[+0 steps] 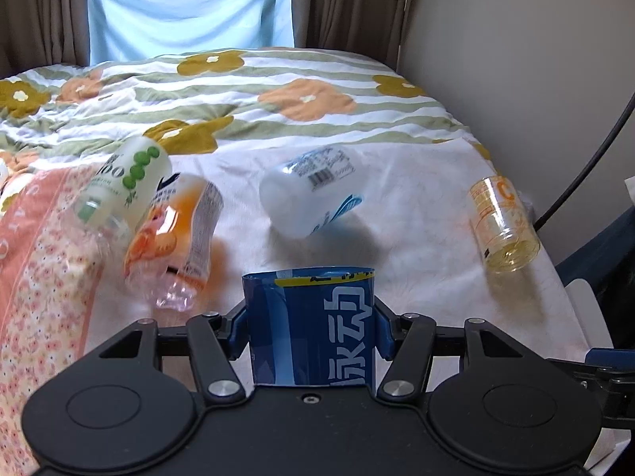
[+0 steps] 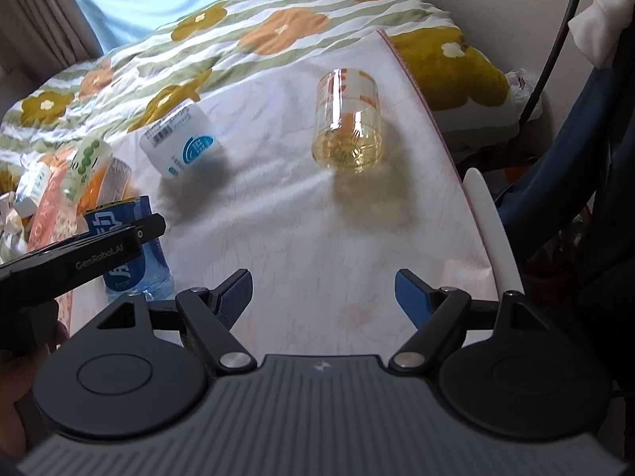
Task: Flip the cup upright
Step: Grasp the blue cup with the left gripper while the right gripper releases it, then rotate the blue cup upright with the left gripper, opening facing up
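My left gripper is shut on a blue-labelled plastic cup, gripped by both blue pads. In the right wrist view that blue cup stands on the cloth, held by the left gripper. A clear yellowish cup with orange print lies on its side at the right; it also shows in the right wrist view, ahead of my right gripper, which is open and empty above the cloth.
A white cup with blue label lies tilted in the middle. An orange-labelled cup and a green-dotted white one lie at the left. All rest on a pale cloth over a flowered quilt. A wall and cable are at the right.
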### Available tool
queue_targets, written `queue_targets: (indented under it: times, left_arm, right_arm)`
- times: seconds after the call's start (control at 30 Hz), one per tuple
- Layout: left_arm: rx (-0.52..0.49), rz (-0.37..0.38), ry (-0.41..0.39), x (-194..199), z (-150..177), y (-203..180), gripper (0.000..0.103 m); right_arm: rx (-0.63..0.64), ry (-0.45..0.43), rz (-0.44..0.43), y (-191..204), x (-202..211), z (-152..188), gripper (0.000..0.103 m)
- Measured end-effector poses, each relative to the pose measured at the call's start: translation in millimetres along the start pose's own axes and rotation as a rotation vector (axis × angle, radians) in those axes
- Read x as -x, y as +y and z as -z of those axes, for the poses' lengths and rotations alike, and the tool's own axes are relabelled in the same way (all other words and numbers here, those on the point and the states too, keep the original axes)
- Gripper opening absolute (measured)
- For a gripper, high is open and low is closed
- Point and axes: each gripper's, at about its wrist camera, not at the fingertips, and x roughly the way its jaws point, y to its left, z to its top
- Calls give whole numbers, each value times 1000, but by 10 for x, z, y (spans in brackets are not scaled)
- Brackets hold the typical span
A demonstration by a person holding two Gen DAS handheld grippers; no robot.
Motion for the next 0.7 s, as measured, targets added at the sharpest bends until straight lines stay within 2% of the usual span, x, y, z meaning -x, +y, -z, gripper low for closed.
queue_targets:
  times: [0.4,0.7]
  left_arm:
    - [-18,-8,-25,136,197,21,63]
    - [-32,-3,-181,137,195,33,63]
  right_arm:
    - [27,-7,-10,106,10,59,94]
    - [48,-15,3,160,29,125,94]
